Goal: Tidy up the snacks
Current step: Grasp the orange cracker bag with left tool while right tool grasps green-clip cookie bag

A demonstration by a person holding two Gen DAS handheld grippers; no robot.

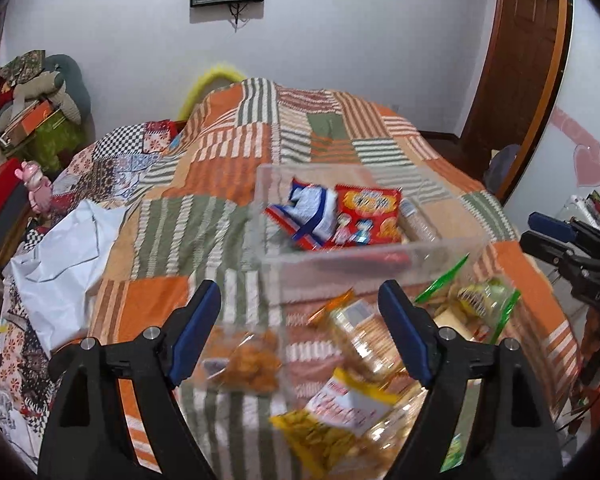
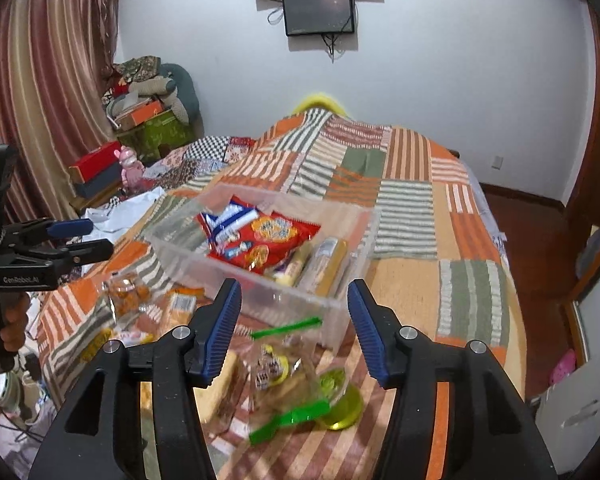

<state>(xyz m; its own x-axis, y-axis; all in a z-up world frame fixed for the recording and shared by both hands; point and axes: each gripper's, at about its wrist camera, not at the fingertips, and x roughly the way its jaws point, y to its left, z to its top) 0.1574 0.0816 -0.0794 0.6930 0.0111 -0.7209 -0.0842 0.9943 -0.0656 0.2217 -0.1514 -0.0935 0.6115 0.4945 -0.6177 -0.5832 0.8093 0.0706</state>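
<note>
We are holding both tools apart and empty: left tool [image 1: 300, 332], right tool [image 2: 294, 328] over a light, crinkly green-sealed bag [image 2: 284, 376] lying on the bed [image 2: 416, 280] beside the bin [image 2: 356, 240]; we are judging its sealed edge the best pinch.

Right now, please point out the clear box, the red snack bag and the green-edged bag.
clear box [image 2: 172, 246], right wrist view, near left wall.
red snack bag [image 2: 276, 236], right wrist view, printed front.
green-edged bag [image 2: 284, 364], right wrist view, clear middle.
</note>
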